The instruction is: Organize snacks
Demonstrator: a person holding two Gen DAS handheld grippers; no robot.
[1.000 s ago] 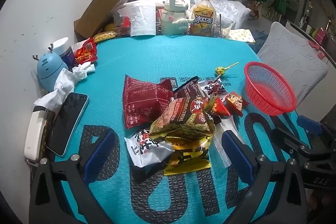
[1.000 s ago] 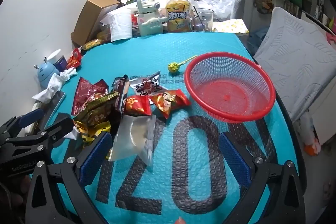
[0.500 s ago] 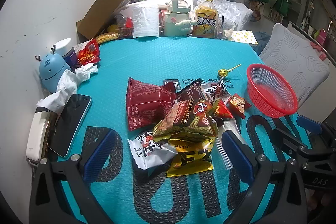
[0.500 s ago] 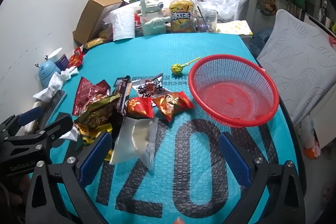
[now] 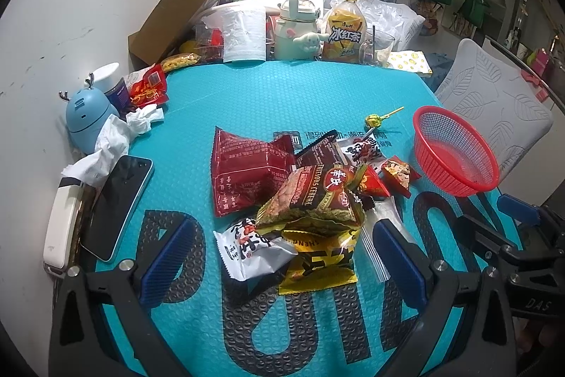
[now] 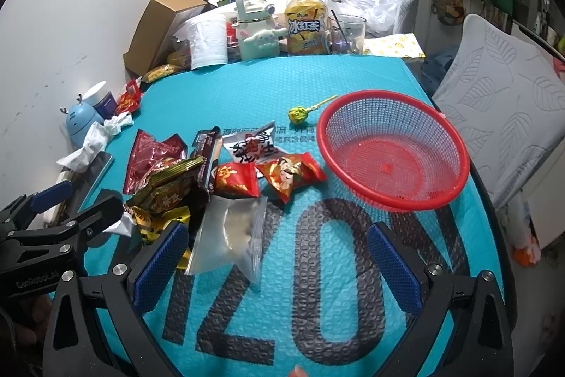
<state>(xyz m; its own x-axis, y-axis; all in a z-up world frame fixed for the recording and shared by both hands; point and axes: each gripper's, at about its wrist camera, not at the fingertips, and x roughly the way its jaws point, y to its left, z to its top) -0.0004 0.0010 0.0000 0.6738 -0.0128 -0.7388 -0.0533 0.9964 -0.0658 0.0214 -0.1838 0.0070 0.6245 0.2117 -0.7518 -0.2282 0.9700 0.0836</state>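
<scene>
Both grippers hover low over the teal surface [image 6: 247, 87], nothing held. Left gripper [image 5: 286, 257] is spread wide, blue pads either side of the snack pile's near edge w/o touching it. Right gripper [image 6: 275, 265] is also wide apart, over bare mat, its left pad just beside the clear zip bag [image 6: 229, 232].

Snacks sit in a loose heap mid-surface: dark red packet [image 5: 247, 172] at the back left, brown-green cereal bag [image 5: 314, 200] lying on top of a yellow packet [image 5: 317, 260], white packet [image 5: 250, 246] touching those at front left. Two small red-orange packets [image 6: 268, 177] lie to the right of the heap, near the basket. A green lollipop [image 6: 298, 113] lies apart, further back.

Red mesh basket [image 6: 455, 143] stands upright at the right edge of the surface, no snacks inside.

Left edge: phone [image 5: 116, 207], crumpled tissue [image 5: 113, 140], blue humidifier-like gadget [image 5: 86, 115]. Far end is cluttered w/ a cardboard box [image 5: 169, 20], iced tea bottle [image 5: 344, 34], pale green kettle [image 5: 296, 27].
</scene>
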